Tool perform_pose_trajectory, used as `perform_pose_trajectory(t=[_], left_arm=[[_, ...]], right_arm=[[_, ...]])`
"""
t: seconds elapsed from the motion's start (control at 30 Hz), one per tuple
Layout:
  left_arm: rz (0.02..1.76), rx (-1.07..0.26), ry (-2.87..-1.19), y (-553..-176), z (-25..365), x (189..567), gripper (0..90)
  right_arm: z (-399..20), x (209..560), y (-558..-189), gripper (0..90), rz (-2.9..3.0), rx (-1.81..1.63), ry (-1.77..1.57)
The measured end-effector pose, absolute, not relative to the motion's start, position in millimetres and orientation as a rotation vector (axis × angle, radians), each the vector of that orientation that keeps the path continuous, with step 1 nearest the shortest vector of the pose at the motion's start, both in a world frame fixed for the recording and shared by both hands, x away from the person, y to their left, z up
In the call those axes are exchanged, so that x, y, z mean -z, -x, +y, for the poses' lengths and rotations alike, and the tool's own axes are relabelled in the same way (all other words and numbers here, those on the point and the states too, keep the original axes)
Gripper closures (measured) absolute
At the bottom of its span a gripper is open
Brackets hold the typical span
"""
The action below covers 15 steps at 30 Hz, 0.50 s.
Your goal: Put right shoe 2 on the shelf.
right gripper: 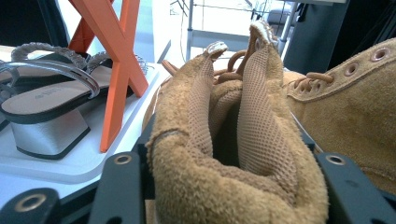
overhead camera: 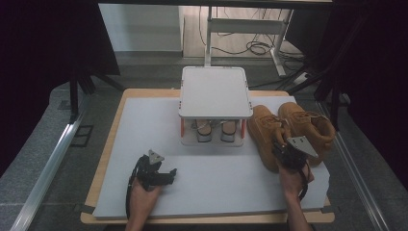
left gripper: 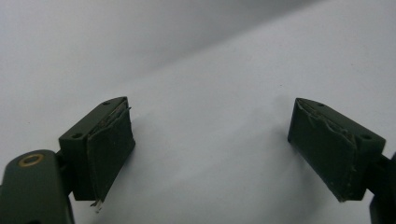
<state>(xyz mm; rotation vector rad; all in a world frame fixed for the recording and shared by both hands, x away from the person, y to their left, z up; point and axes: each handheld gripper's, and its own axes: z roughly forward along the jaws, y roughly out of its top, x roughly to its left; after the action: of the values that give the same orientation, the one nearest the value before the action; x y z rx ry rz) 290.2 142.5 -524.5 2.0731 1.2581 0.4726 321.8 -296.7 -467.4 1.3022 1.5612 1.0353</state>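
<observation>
Two tan suede boots stand at the right of the white tabletop (overhead camera: pixel 159 130): the left boot (overhead camera: pixel 263 130) and the right boot (overhead camera: pixel 308 127). My right gripper (overhead camera: pixel 280 147) comes at the left boot from behind. In the right gripper view its jaws squeeze the padded ankle collar of that boot (right gripper: pixel 224 140), which is folded inward between them. The other boot (right gripper: pixel 355 107) stands close beside it. My left gripper (overhead camera: pixel 166 174) rests low at the front left of the table, pointing right. Its jaws stand wide apart over bare white surface (left gripper: pixel 210 126) with nothing between them.
A small white shoe rack (overhead camera: pixel 215 91) stands at the back middle of the table. A pair of silver-heeled sandals (overhead camera: pixel 211 131) sits on its lower shelf, just left of the boots. The sandals (right gripper: pixel 46 102) and an orange cross brace (right gripper: pixel 116 56) show in the right gripper view.
</observation>
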Motion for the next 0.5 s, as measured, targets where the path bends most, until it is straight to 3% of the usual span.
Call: perform_pose_trajectory(t=[0.5], left_arm=[[1.258, -0.471, -2.073, -290, 143, 524, 13.8]], right_arm=[[-292, 447, -318, 53.0, 1.586, -1.046, -1.257]])
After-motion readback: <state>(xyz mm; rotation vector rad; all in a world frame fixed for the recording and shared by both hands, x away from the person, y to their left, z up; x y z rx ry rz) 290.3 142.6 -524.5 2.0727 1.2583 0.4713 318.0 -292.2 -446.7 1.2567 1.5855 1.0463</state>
